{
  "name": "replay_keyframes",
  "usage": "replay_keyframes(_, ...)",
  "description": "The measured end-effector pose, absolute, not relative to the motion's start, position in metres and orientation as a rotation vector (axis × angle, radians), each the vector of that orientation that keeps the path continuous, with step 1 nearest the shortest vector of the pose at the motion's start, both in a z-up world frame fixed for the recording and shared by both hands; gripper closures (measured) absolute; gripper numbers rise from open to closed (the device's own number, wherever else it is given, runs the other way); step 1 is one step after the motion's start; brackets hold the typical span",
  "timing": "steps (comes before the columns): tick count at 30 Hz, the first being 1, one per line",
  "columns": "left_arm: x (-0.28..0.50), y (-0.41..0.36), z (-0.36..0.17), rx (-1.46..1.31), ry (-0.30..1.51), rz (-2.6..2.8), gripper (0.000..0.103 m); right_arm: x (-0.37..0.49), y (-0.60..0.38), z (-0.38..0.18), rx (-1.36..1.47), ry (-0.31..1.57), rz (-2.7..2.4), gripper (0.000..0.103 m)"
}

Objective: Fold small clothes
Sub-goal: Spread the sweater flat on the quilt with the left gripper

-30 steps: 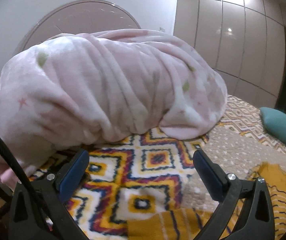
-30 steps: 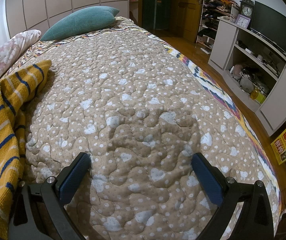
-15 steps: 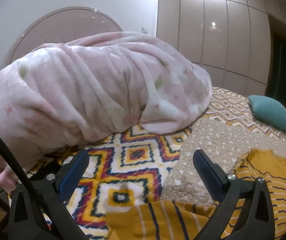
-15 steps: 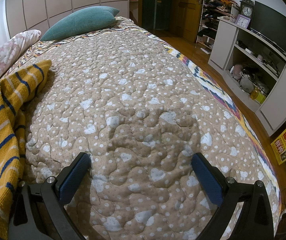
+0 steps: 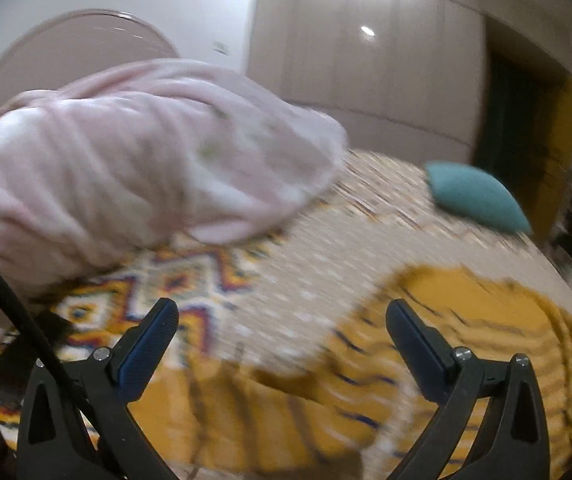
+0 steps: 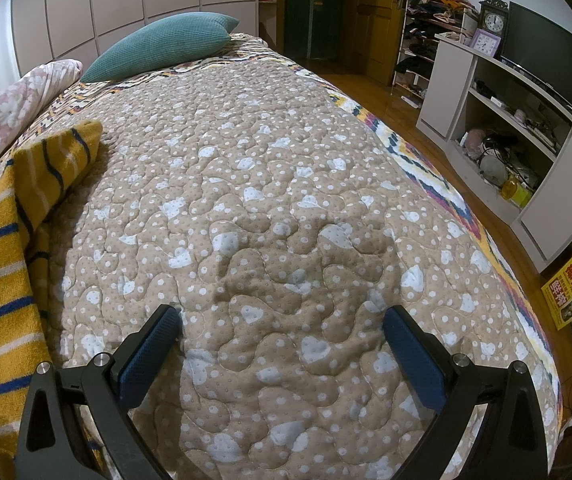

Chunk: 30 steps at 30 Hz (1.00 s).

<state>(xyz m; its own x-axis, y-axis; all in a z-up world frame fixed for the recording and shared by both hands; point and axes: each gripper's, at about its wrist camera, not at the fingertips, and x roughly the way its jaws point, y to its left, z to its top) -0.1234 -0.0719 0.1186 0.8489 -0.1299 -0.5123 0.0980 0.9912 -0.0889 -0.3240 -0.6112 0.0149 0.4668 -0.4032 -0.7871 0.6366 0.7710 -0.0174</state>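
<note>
Left gripper [image 5: 282, 320] low over bed, jaws spread, empty; striped sweater [image 5: 465, 328] under and beyond fingertips, blurred. Right gripper [image 6: 282, 326] jaws spread over quilt [image 6: 286, 200]; sweater off left.

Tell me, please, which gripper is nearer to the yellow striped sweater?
Left. The left gripper hangs open just above the yellow striped sweater; the right gripper sits open over bare quilt, sweater off to its left.

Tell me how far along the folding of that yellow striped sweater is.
Nothing looks folded yet: the yellow striped sweater lies rumpled on the beige quilt. In hand: nothing, as the left gripper and right gripper are both open and empty. Grasping, smoothing and every fold remain.
</note>
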Motion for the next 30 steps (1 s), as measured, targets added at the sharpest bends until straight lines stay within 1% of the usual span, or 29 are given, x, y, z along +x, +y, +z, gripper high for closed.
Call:
replay_keyframes(4, -0.146, -0.139, 0.106, 0.049, 0.638, -0.242, 0.0, -0.324, -0.611, 0.015, 0.297, 0.875, -0.649, 0.0)
replay_keyframes(8, -0.161, -0.189, 0.085, 0.065, 0.769, -0.372, 0.0, -0.324, -0.611, 0.015, 0.297, 0.875, -0.649, 0.0)
replay_keyframes(11, -0.168, -0.215, 0.063, 0.142, 0.808, -0.385, 0.0, -0.324, -0.611, 0.015, 0.297, 0.875, -0.649, 0.0)
replay_keyframes(15, -0.161, -0.225, 0.036, 0.226, 0.833, -0.313, 0.0, -0.324, -0.611, 0.015, 0.297, 0.875, -0.649, 0.0)
replay_keyframes(19, -0.143, -0.22, 0.007, 0.184, 0.967, -0.289, 0.0, -0.324, -0.611, 0.015, 0.297, 0.875, -0.649, 0.0)
replay_keyframes(22, -0.141, -0.213, 0.005, 0.138, 0.982, -0.296, 0.0, -0.324, -0.611, 0.015, 0.297, 0.875, -0.649, 0.0)
replay_keyframes(30, -0.138, -0.214, 0.001, 0.122, 1.003, -0.308, 0.0, -0.324, -0.611, 0.015, 0.297, 0.875, -0.649, 0.0)
